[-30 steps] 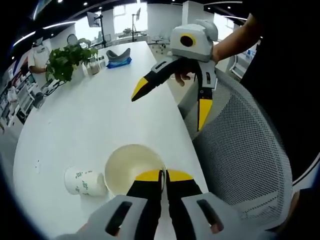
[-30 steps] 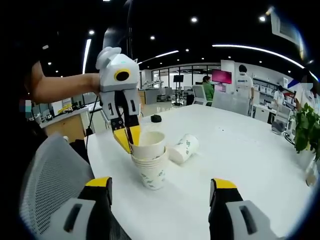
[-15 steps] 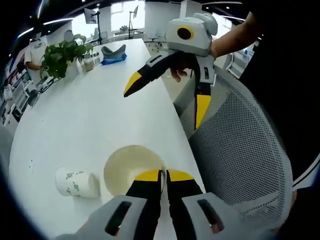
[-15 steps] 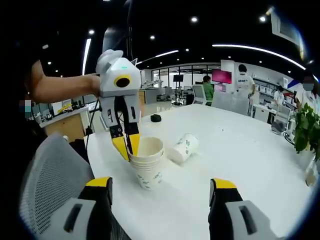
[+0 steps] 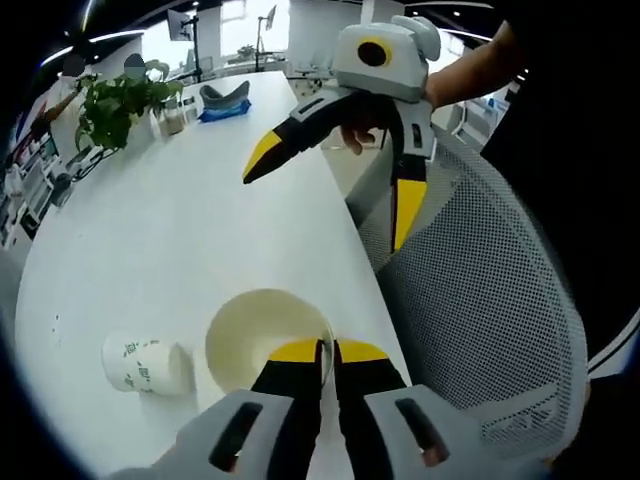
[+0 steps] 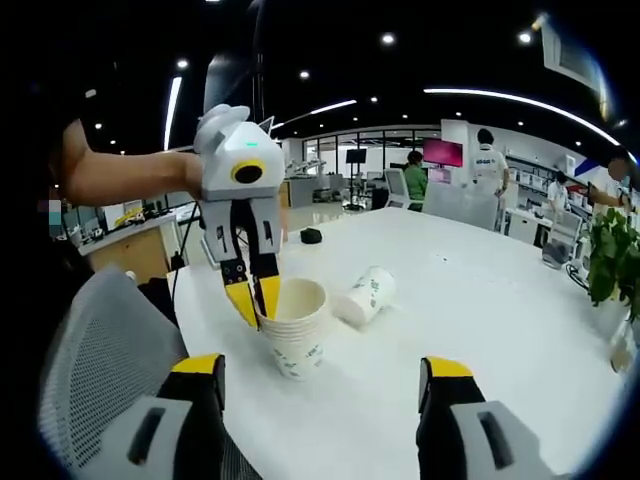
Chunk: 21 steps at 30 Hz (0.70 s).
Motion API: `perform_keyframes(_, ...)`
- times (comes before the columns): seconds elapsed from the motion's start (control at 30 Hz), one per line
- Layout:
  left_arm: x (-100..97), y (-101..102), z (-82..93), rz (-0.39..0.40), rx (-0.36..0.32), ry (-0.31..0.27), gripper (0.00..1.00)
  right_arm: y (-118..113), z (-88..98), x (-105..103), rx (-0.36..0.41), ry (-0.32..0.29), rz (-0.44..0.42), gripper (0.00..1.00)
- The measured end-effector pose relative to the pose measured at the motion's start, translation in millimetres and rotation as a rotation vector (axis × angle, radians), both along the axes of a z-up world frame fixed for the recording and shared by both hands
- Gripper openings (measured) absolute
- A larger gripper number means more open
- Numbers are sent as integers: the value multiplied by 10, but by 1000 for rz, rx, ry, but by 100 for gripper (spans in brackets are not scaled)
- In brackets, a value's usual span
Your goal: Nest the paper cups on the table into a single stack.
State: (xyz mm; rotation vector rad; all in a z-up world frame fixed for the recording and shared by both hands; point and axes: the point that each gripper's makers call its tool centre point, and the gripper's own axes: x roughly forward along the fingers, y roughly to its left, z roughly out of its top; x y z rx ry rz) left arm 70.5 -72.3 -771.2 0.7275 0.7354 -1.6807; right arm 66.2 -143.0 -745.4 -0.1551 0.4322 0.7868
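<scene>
My left gripper is shut on the near rim of an upright stack of white paper cups. In the right gripper view the same left gripper pinches the stack from above on its left rim. One more white cup with green print lies on its side just left of the stack; in the right gripper view this lying cup sits behind and to the right of the stack. My right gripper is open and holds nothing, short of the stack. In the left gripper view, the right gripper hovers open over the table edge.
The white table is long, with its edge close to the stack. A grey mesh chair stands beside that edge. A potted plant and a blue-grey item are at the far end. A small black object lies behind the cups.
The top cup, held by my left gripper, has sunk deeper into the stack, which now stands shorter. The right gripper stays open and about where it was.
</scene>
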Motion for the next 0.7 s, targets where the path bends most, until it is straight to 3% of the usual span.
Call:
perform_keyframes(0.23,18,5,-18,7,2,-25,5,-1,-7,-1,-1,4,0,81)
perform_keyframes(0.43,7,7,80,48,-30,-28,12,-17,-6,17,12,14,-11,81)
perform_keyframes(0.7,191,26,405,233,-208,-17,18,-30,-13,71,15,34,-22,80)
